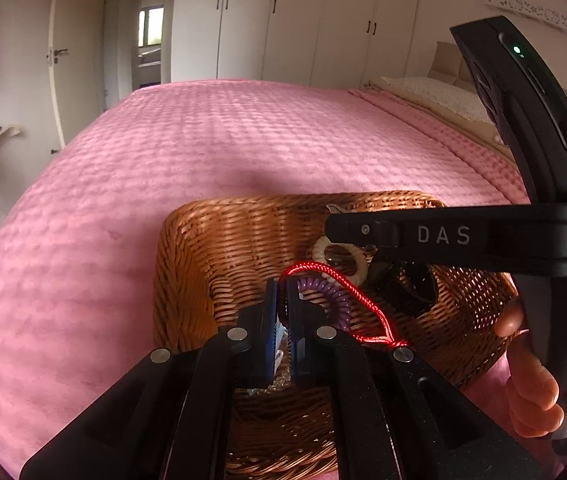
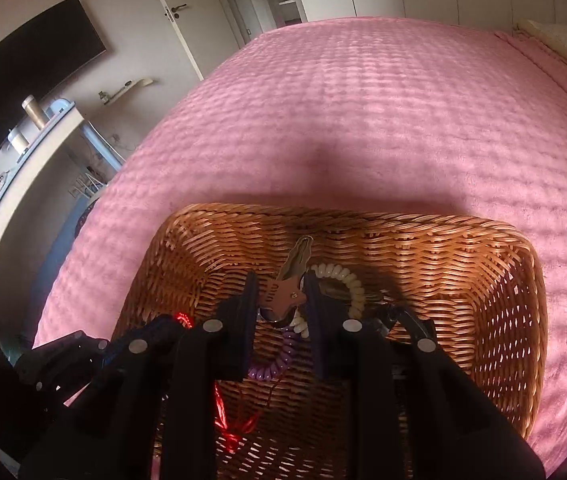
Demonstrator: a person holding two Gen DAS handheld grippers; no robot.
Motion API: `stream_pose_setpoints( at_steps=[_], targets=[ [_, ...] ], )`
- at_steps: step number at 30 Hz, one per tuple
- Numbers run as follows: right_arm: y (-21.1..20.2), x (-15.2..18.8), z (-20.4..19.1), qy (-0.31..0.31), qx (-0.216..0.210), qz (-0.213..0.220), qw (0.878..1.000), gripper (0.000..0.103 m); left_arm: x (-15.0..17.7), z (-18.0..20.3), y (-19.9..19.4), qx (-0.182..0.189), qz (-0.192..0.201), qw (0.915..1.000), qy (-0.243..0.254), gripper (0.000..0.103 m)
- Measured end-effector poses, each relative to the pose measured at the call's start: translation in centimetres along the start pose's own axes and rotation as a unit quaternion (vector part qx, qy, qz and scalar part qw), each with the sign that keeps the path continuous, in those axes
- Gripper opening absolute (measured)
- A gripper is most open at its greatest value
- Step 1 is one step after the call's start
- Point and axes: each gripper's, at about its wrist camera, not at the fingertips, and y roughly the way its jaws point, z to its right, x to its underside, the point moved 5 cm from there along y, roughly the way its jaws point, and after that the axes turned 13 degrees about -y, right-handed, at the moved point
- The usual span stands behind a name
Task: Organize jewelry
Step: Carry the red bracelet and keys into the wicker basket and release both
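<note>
A brown wicker basket point(image 1: 187, 264) sits on the pink bed; it also shows in the right wrist view point(image 2: 483, 280). Inside lie a cream spiral band point(image 1: 357, 270), a purple spiral band point(image 1: 337, 300) and a dark object point(image 1: 411, 288). My left gripper point(image 1: 282, 308) is inside the basket, shut on a red cord bracelet point(image 1: 347, 286) that loops up over its tips. My right gripper point(image 2: 281, 296) is shut on a pink and silver hair clip point(image 2: 287, 292) above the cream band point(image 2: 353, 284) and purple band point(image 2: 275, 364). The red cord point(image 2: 223, 412) shows at lower left.
The pink quilted bedspread point(image 1: 203, 152) surrounds the basket. A pillow point(image 1: 439, 96) lies at the far right. White wardrobes point(image 1: 295, 20) and a door stand behind the bed. A desk with a TV point(image 2: 23, 76) stands left of the bed.
</note>
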Motion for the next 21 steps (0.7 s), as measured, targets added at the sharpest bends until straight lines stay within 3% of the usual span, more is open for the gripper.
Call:
stream_pose_setpoints(
  at_steps=[12, 16, 18, 21],
  targets=[
    [1.3, 0.4, 0.6, -0.009, 0.033, -0.027, 0.999, 0.021, 1.3, 0.3, 0.7, -0.002, -0.019, 0.9997, 0.013, 0.004],
    [1.2, 0.5, 0.6, -0.012, 0.043, -0.03, 0.999, 0.027, 1.6, 0.5, 0.4, 0.001, -0.023, 0.9997, 0.014, 0.004],
    [1.1, 0.6, 0.7, -0.01, 0.043, -0.031, 0.999, 0.03, 1.7, 0.4, 0.5, 0.005, -0.026, 0.9996, 0.012, 0.008],
    [0.1, 0.8, 0.8, -0.005, 0.041, -0.022, 0.999, 0.032, 1.8, 0.5, -0.7, 0.016, -0.025, 0.9995, 0.008, 0.031]
  ],
)
